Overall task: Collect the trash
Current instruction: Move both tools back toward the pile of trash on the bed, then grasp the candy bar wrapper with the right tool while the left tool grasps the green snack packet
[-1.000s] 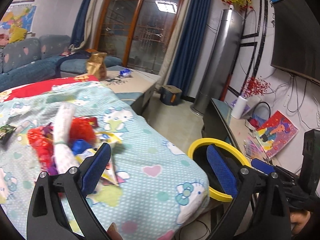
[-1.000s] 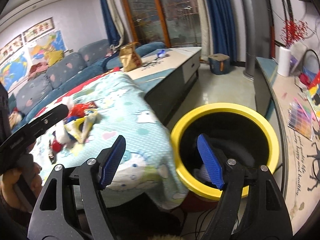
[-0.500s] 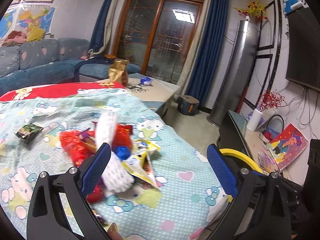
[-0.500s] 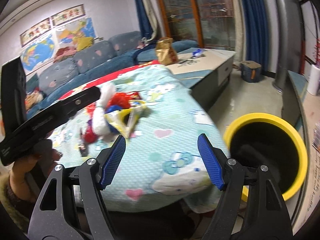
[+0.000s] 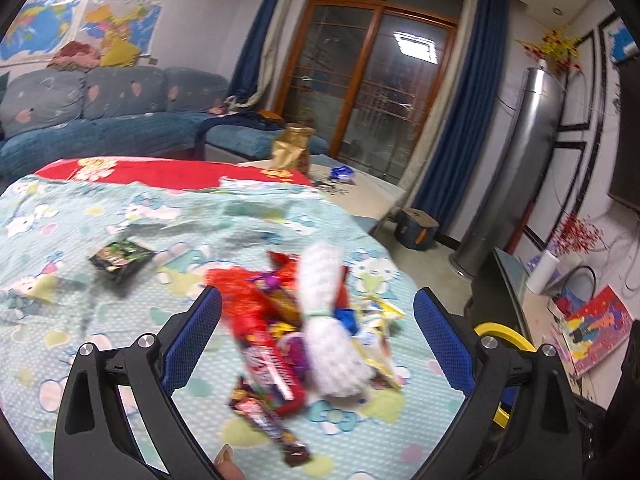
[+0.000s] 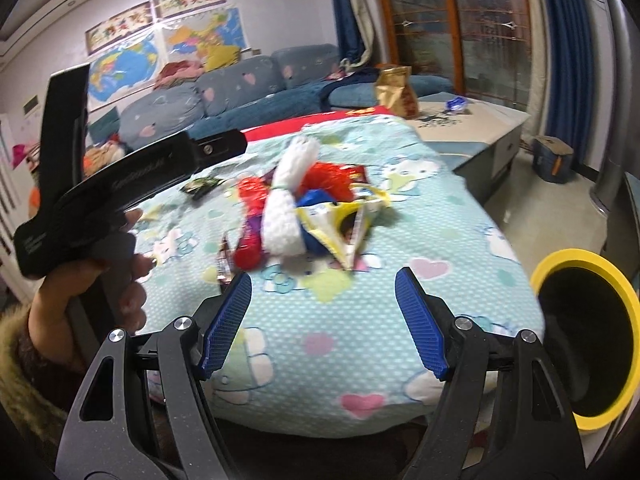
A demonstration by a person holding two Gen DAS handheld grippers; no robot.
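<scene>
both tools [image 5: 316,344] [image 6: 322,320] open | tilted down | above trash pile [image 6: 304,204]

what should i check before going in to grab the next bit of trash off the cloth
1. Left gripper open and empty: ok.
2. Right gripper open and empty: ok.
3. Trash pile lies ahead of the left gripper: ok.
4. Yellow bin open beside the table edge: ok.
5. Single piece separable from the pile: cannot tell, the wrappers overlap and are blurred.
6. Stray dark packet lies apart from the pile: ok.
</scene>
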